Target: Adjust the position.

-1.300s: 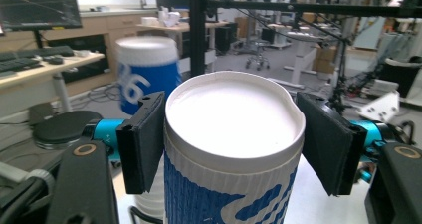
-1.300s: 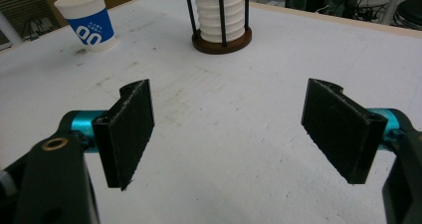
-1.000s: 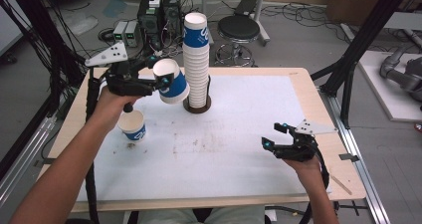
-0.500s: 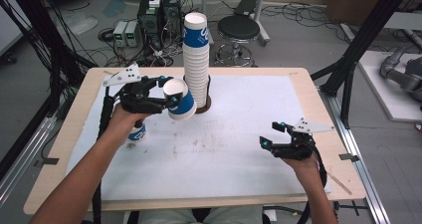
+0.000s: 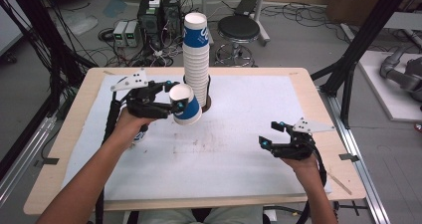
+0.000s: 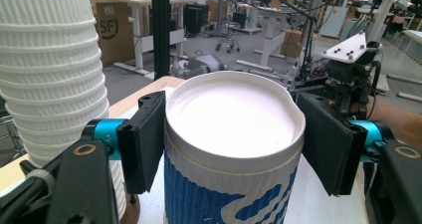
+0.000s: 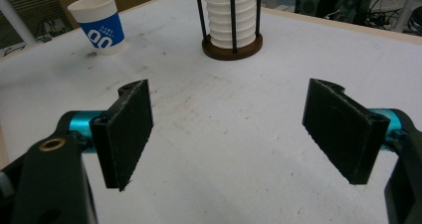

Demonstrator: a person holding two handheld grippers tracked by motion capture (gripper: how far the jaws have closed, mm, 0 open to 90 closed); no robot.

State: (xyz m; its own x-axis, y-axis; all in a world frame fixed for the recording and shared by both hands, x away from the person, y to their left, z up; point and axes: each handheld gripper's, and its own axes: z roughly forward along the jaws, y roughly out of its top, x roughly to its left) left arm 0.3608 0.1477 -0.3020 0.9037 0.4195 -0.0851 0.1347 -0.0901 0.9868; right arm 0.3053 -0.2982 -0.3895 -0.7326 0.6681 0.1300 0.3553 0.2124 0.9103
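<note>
The left tongs (image 5: 166, 98) pinch a paper cup (image 5: 185, 103) by its sides near the rim, above the surface (image 5: 239, 149), just beside the tall cup stack (image 5: 196, 59). The cup's long axis leans, its open mouth turned up and toward the left tongs. The right tongs (image 5: 271, 134) stand spread, holding nothing, well apart.

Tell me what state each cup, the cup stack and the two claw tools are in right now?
Held cup: lifted off the table, tilted, clamped near its rim, empty.
Second cup: standing upright on the white mat, free of any grip.
Cup stack: tall, nested, upright in its round holder.
Left gripper: shut on the held cup.
Right gripper: open, nothing between its pads, low over the mat.
</note>
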